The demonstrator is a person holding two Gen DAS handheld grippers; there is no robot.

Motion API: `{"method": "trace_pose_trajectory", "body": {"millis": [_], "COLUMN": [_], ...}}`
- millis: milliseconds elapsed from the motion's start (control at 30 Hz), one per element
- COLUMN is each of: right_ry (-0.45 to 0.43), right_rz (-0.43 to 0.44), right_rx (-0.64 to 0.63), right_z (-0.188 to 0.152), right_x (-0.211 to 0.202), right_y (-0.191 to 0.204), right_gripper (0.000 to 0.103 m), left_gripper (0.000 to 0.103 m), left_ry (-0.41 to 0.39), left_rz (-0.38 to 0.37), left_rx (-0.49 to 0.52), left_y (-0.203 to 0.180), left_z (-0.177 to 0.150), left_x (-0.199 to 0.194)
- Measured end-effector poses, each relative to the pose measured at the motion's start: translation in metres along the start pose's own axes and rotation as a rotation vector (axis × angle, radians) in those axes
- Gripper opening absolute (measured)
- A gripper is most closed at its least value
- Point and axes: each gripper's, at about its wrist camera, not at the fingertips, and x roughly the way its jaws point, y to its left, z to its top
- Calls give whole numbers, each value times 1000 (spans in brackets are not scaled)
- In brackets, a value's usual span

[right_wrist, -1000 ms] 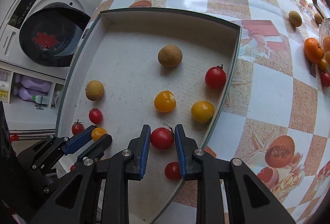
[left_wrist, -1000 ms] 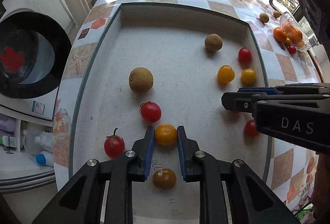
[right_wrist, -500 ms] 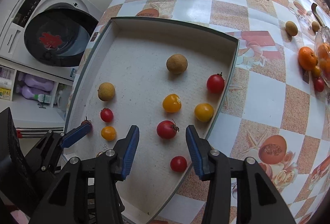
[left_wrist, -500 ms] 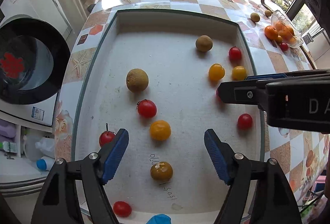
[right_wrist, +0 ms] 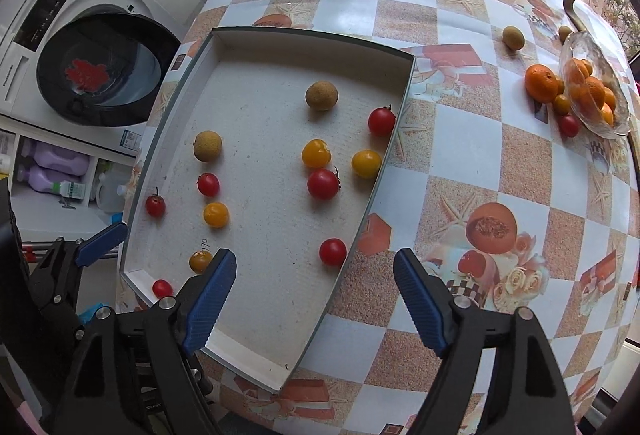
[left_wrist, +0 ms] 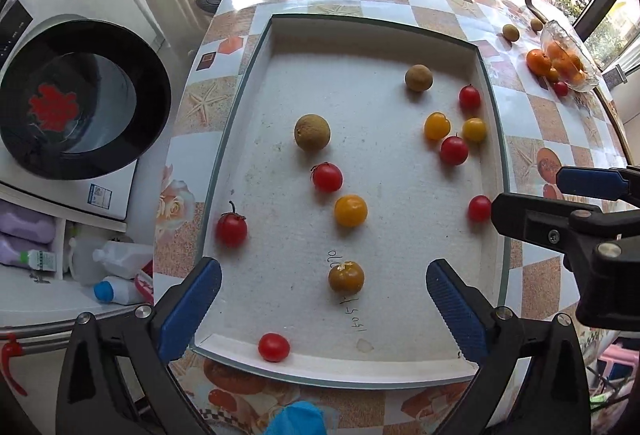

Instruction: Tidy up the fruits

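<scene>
A white tray [left_wrist: 496,139] [right_wrist: 168,139] holds several red and yellow cherry tomatoes and two brown round fruits. The yellow tomato [left_wrist: 351,210] I held lies in the tray ahead of my left gripper [left_wrist: 324,301], which is open, empty and raised over the tray's near end. The red tomato [right_wrist: 323,184] lies beside two yellow ones [right_wrist: 316,153]. My right gripper [right_wrist: 316,291] is open and empty above the tray's near right edge; it also shows at the right of the left wrist view [left_wrist: 560,195].
A glass bowl [right_wrist: 592,91] with oranges stands at the table's far right, with an orange [right_wrist: 541,83], small tomatoes and a brown fruit [right_wrist: 513,37] beside it. A washing machine [right_wrist: 92,75] and bottles [left_wrist: 116,259] stand left of the table.
Both grippers opened, letting go of the yellow tomato (left) and the red tomato (right), then pulled back and up from the tray.
</scene>
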Motion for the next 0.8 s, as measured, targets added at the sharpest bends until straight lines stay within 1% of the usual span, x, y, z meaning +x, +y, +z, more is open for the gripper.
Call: {"method": "trace_pose_trajectory", "body": {"millis": [100, 133, 167, 267, 433, 800], "right_ry": [-3, -8, -16, -16, -8, -1], "right_rz": [-23, -32, -41, -58, -70, -85], "right_rx": [-12, -18, -22, -20, -5, 5], "right_z": [-9, -12, -15, -21, -31, -41], "right_x": [-8, -12, -16, -28, -41, -61], "right_y": [5, 7, 9, 12, 16, 33], "right_gripper": [95, 102, 103, 103, 103, 103], "left_gripper": [103, 103, 103, 103, 103, 103], "left_ry": [31, 36, 40, 52, 54, 52], "left_rz": [39, 38, 30, 7, 3, 5], "left_rx": [10, 10, 9, 3, 12, 84], "left_y": [0, 2, 4, 9, 14, 14], "left_z": [-5, -8, -10, -15, -20, -26], "left_x": [-4, -7, -10, -20, -37, -66]}}
